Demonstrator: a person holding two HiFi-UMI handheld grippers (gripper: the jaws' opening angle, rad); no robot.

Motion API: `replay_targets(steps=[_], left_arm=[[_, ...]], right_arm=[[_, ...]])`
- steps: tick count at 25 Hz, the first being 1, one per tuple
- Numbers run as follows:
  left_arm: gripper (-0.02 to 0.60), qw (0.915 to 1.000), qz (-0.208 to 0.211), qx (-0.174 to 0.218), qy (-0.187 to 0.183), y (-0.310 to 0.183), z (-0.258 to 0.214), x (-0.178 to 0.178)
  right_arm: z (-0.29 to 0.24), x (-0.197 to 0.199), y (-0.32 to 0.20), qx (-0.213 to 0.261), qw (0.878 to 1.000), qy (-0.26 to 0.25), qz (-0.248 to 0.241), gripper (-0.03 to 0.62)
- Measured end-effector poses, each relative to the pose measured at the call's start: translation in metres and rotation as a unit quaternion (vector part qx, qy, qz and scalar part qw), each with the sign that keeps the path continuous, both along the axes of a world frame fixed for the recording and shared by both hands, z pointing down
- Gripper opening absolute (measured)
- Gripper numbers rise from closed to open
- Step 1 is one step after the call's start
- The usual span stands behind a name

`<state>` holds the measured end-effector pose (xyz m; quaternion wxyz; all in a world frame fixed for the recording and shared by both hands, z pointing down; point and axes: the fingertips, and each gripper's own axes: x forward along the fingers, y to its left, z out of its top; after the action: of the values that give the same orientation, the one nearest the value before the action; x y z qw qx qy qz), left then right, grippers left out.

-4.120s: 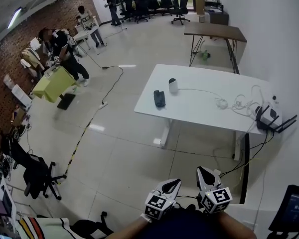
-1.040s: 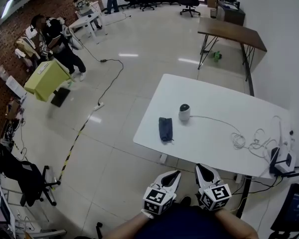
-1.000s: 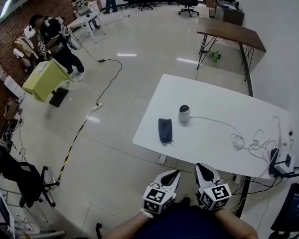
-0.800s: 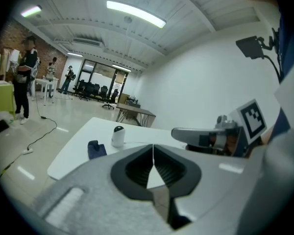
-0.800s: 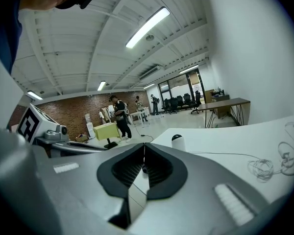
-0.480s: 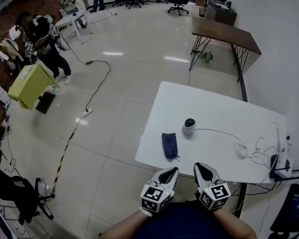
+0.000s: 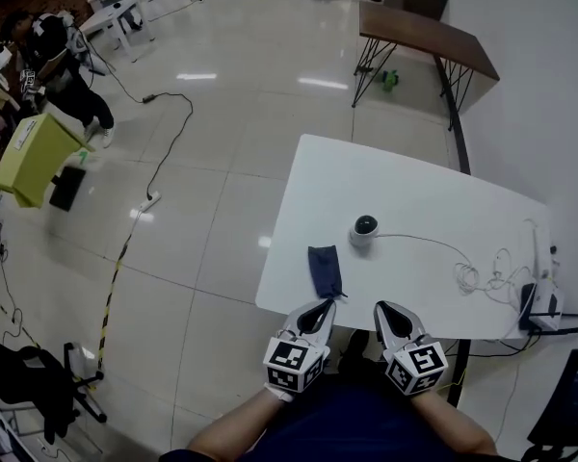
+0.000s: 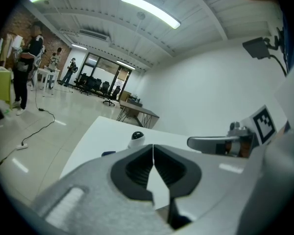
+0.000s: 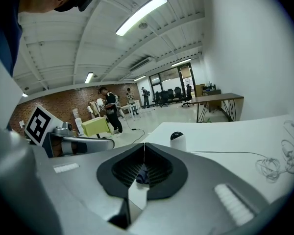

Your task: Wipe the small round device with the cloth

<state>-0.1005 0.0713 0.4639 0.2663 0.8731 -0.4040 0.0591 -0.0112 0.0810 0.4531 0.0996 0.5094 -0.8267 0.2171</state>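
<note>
Head view: you have walked up, so the smooth white rectangular worktop (image 7: 414,191) now fills mid-frame. The soft folded dark blue cloth (image 7: 324,269) lies just above your left tongs (image 7: 318,308) and right tongs (image 7: 385,310), with the small round white dark-domed device (image 7: 364,229) near it at centre; wiping hasn't begun. Left gripper view: the tongs' ribbed black faces meet on nothing. Right gripper view: likewise closed and empty, cloth showing just beyond them.

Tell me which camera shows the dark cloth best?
The head view: the whole cloth lies in plain sight near the table's front edge. The left gripper view shows only a blue sliver of cloth over the left gripper; the right gripper view, a small blue patch behind the right gripper.
</note>
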Motion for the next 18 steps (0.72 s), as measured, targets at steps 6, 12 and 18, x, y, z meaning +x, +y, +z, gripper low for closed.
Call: replay_targets(steps=[6, 12, 18], left_arm=[[0.005, 0.9996, -0.014, -0.007, -0.023, -0.024, -0.001, 0.012], [0.006, 0.9983, -0.037, -0.025, -0.038, -0.046, 0.007, 0.032], [0.022, 0.9881, -0.114, -0.038, -0.096, -0.066, 0.036, 0.029]], right_arm=[[0.009, 0.011, -0.027, -0.012, 0.999, -0.039, -0.010, 0.012], [-0.009, 0.031, -0.074, 0.017, 0.997, -0.061, -0.044, 0.012], [0.005, 0.059, -0.094, 0.003, 0.995, -0.069, -0.069, 0.015]])
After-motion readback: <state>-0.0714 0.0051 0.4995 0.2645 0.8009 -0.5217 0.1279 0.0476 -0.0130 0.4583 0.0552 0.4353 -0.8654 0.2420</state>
